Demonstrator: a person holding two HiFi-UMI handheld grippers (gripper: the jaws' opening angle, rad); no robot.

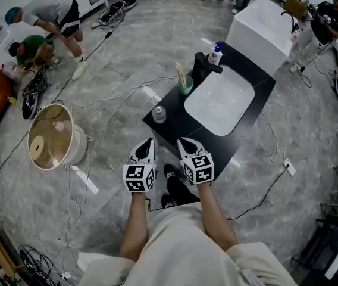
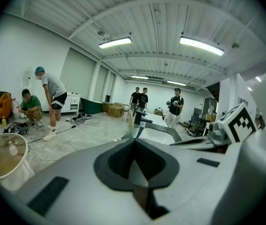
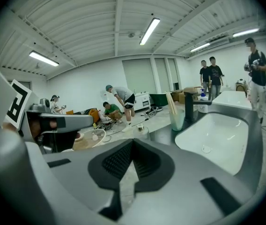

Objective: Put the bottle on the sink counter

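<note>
A small clear bottle (image 1: 159, 114) with a pale cap stands upright on the near left corner of the black sink counter (image 1: 254, 115). In the right gripper view the bottle (image 3: 141, 129) shows just past my jaws. My left gripper (image 1: 149, 142) and right gripper (image 1: 182, 142) hang side by side at the counter's front edge, a short way short of the bottle. Both are shut with nothing between their pads. The left gripper (image 2: 134, 139) points along the counter, and the right gripper (image 3: 132, 140) points at the bottle and the white basin (image 3: 217, 135).
On the counter are a green cup (image 1: 185, 85) with sticks in it, a black faucet (image 1: 207, 64) and a blue-capped dispenser (image 1: 216, 53). A round drum-like stand (image 1: 51, 137) sits on the floor at left among cables. Two people (image 1: 44, 25) work at the far left.
</note>
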